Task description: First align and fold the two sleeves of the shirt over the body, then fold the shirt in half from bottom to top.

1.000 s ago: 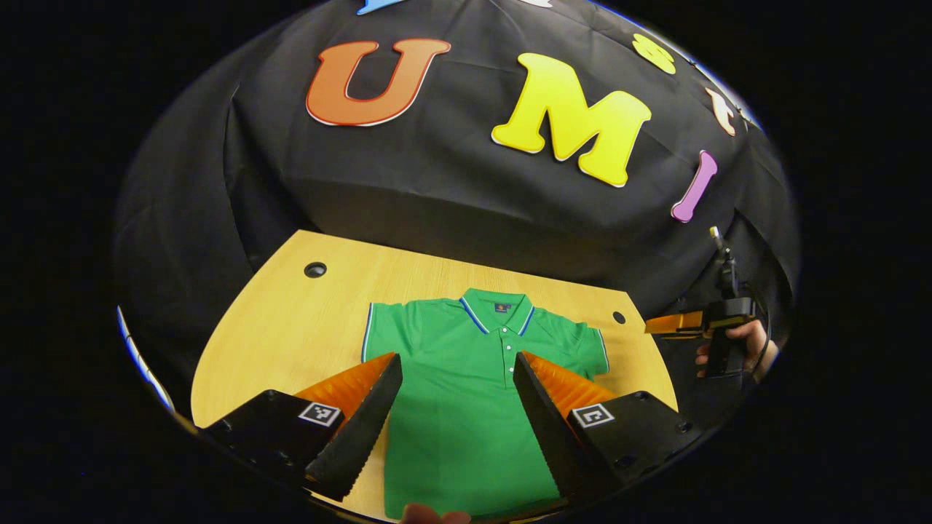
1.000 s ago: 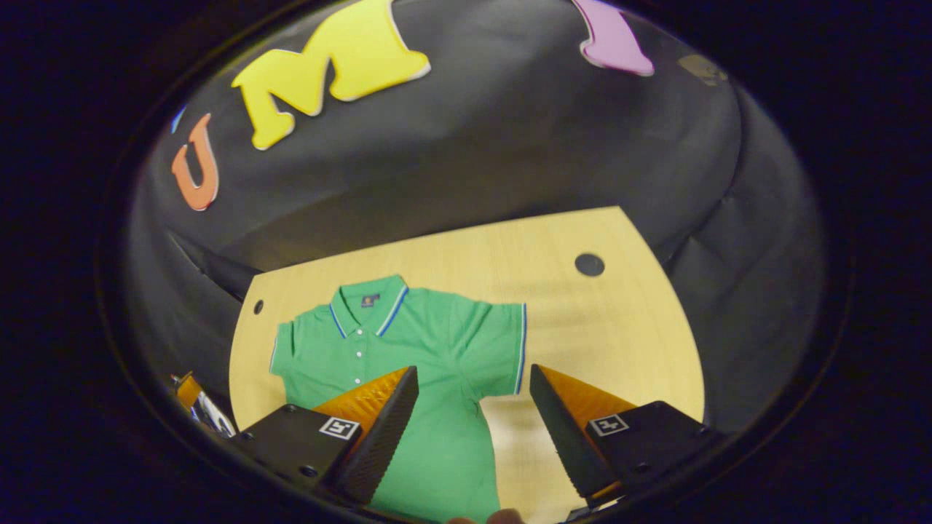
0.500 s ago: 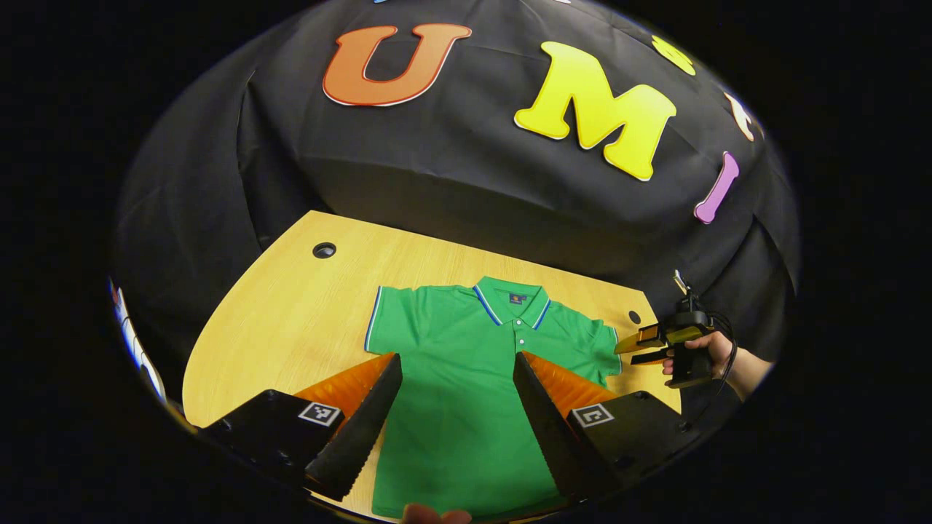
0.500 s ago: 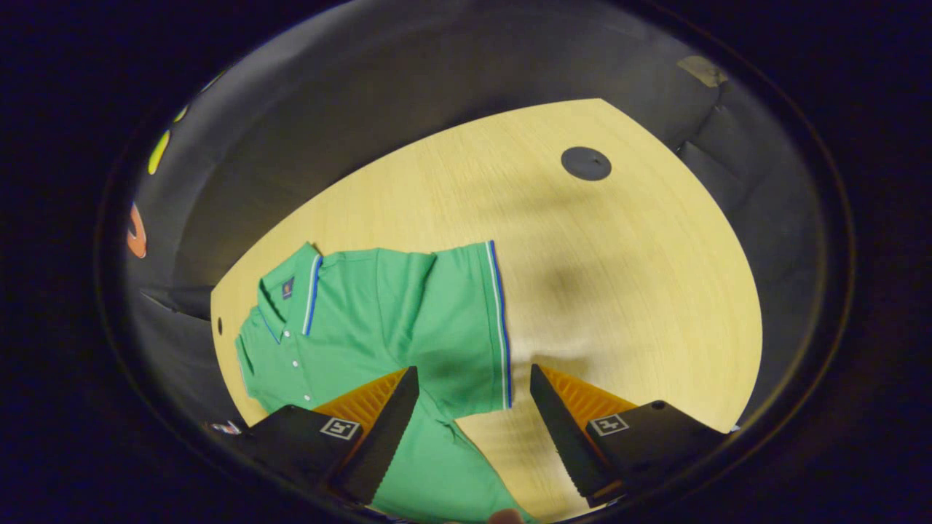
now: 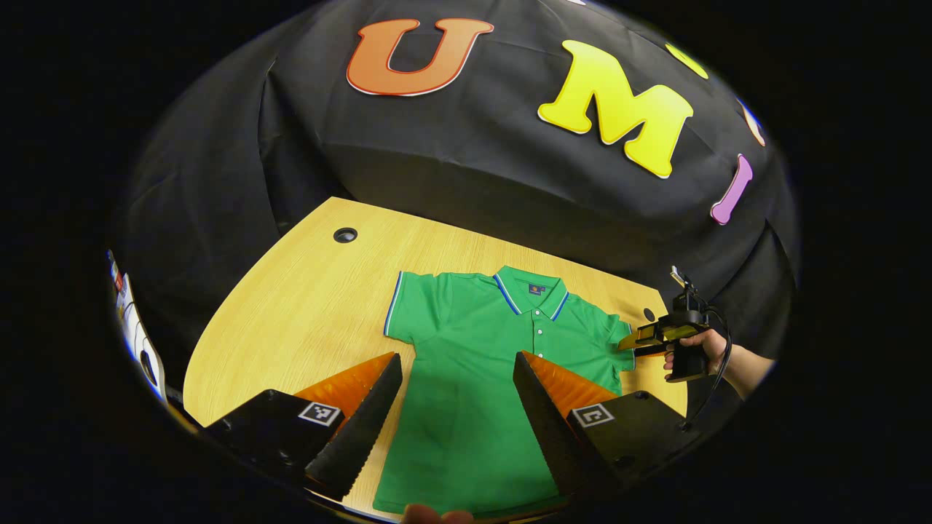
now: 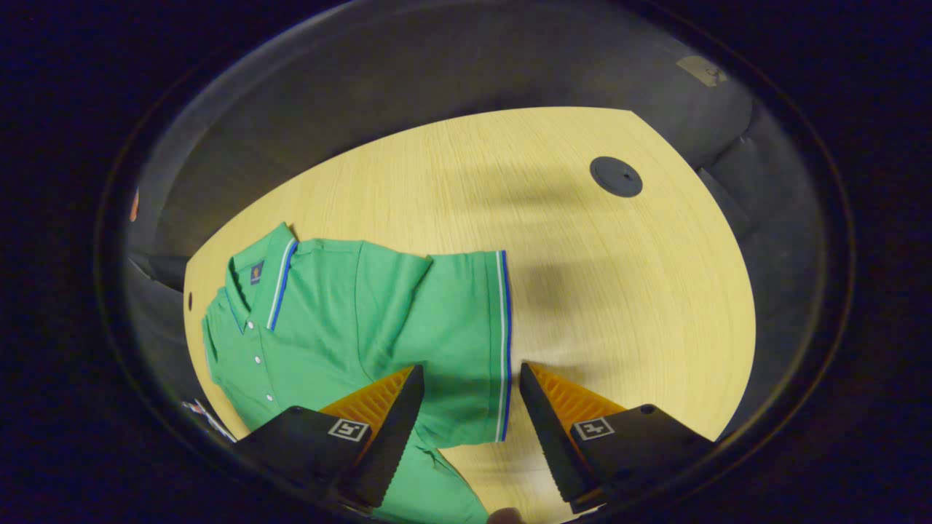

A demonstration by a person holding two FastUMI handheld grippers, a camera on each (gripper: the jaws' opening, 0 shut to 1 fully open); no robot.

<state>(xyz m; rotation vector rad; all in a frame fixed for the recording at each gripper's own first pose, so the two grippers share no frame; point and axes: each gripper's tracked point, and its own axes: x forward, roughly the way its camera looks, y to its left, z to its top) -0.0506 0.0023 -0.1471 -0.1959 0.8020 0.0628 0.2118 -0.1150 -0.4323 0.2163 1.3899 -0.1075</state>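
Observation:
A green polo shirt [image 5: 495, 327] lies flat on the wooden table [image 5: 306, 313], collar at the far side and both short sleeves spread out. My left gripper [image 5: 457, 360] hovers open above the shirt's lower body, with the left sleeve [image 5: 415, 306] ahead of it and to the left. In the left gripper view, a hand holds my right gripper [image 5: 639, 338] at the shirt's right sleeve. In the right gripper view, my right gripper [image 6: 470, 367] is open and low over that sleeve [image 6: 459, 320]. Its blue and white hem [image 6: 502, 342] lies between the fingers.
The table [image 6: 582, 291] has a round cable hole at each far corner [image 5: 345, 235] [image 6: 616, 176]. The black cloth wall stands close behind its far edge. Bare wood lies on both sides of the shirt [image 6: 328, 320].
My right gripper has dropped and moved in over the right sleeve, and its fingers have narrowed a little. My left gripper has shifted slightly left and stays open.

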